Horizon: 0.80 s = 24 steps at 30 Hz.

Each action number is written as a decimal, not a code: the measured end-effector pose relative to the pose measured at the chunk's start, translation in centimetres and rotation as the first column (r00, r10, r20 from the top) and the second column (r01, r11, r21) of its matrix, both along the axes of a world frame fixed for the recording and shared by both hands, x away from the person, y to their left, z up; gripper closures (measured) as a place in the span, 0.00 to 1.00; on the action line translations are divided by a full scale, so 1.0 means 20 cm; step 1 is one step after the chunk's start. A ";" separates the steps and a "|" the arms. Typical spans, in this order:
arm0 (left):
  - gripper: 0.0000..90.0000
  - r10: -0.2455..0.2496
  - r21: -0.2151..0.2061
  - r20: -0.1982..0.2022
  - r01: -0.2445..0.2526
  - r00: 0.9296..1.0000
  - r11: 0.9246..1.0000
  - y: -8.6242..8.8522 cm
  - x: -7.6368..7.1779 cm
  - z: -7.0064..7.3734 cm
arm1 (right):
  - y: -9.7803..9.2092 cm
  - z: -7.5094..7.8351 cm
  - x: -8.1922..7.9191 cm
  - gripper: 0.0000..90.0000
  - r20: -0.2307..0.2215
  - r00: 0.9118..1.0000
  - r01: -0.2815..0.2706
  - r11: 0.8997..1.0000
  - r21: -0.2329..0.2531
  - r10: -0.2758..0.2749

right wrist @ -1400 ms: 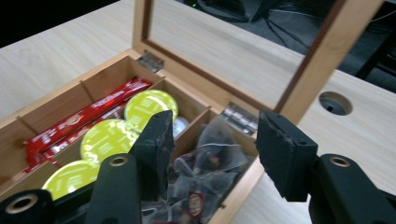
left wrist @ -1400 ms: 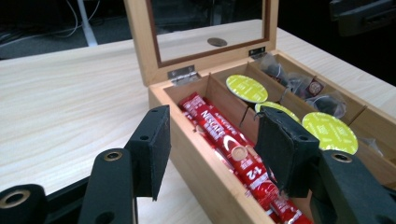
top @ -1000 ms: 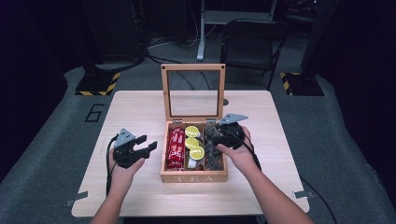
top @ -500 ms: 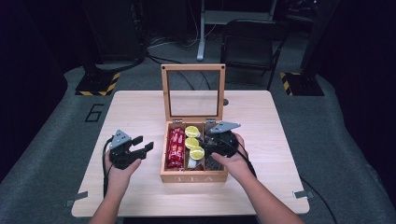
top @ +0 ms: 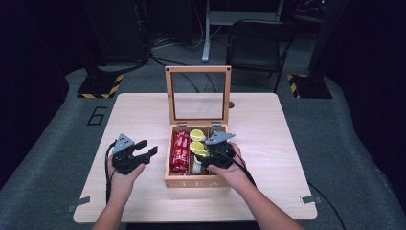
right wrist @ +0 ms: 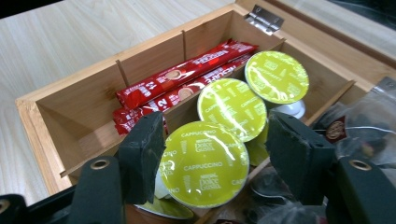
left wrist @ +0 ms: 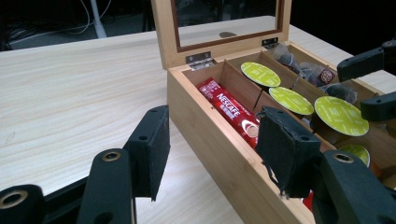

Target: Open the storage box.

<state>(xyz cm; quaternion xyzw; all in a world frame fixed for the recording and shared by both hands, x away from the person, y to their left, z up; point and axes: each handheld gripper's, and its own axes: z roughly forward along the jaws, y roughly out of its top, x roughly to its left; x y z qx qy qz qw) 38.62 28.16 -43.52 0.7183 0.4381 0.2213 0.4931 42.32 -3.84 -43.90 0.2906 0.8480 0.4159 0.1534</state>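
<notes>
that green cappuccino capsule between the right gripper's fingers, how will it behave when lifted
The cappuccino capsule looks like a small plastic cup, so probably light and stiff. Its glossy foil lid may dent or slip under the right gripper. It leans on the neighbouring capsule, so lifting it might nudge that one.

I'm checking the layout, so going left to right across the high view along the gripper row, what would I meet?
Left gripper → red coffee sticks in the wooden box's left compartment → green-lidded capsules in the middle compartment → right gripper over the box → bare table.
</notes>
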 end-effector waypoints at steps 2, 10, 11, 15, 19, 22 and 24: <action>0.49 0.000 0.000 0.001 0.000 1.000 1.000 0.00 0.00 0.00 | 0.01 -0.01 0.01 0.40 -0.006 1.000 -0.011 1.000 -0.008 0.011; 0.49 -0.004 -0.005 -0.004 0.004 1.000 1.000 -0.01 0.00 0.00 | 0.05 -0.05 0.02 0.35 -0.038 0.999 -0.023 0.999 -0.025 0.022; 0.49 -0.004 -0.004 -0.003 0.004 1.000 1.000 -0.01 0.00 0.00 | 0.05 -0.05 0.02 0.35 -0.038 0.999 -0.023 0.999 -0.024 0.022; 0.49 -0.005 -0.007 -0.004 0.005 1.000 1.000 -0.01 0.00 0.00 | 0.06 -0.06 0.02 0.34 -0.039 0.999 -0.030 0.999 -0.028 0.029; 0.49 -0.004 -0.009 -0.003 0.004 1.000 1.000 -0.01 0.00 0.00 | 0.06 -0.06 0.02 0.34 -0.034 0.999 -0.028 0.999 -0.047 0.026; 0.49 -0.004 -0.014 -0.005 0.004 1.000 1.000 -0.01 0.00 0.00 | 0.06 -0.07 0.02 0.34 -0.031 0.999 -0.030 0.998 -0.053 0.029; 0.49 -0.005 -0.017 -0.007 0.005 1.000 1.000 -0.01 0.00 0.00 | 0.06 -0.07 0.03 0.34 -0.031 0.999 -0.032 0.998 -0.055 0.030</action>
